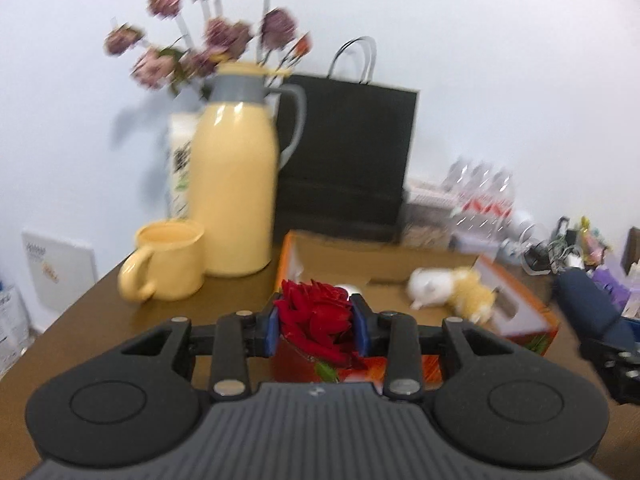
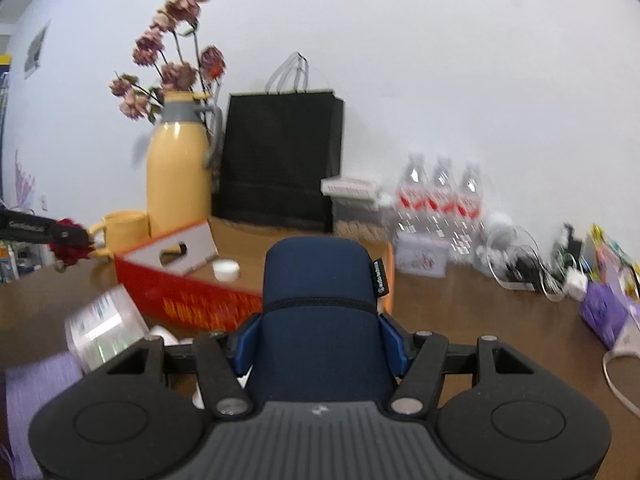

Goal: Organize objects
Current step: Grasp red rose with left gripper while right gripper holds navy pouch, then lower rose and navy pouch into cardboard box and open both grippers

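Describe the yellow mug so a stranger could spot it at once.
Start at the tall yellow thermos jug in front of the dried flowers at the back of the brown table. The yellow mug stands right at its base, on the side away from the black paper bag. It is the only short, open-topped yellow thing.

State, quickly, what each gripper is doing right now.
Left gripper: closed on the red rose.
Right gripper: closed on the dark blue case.
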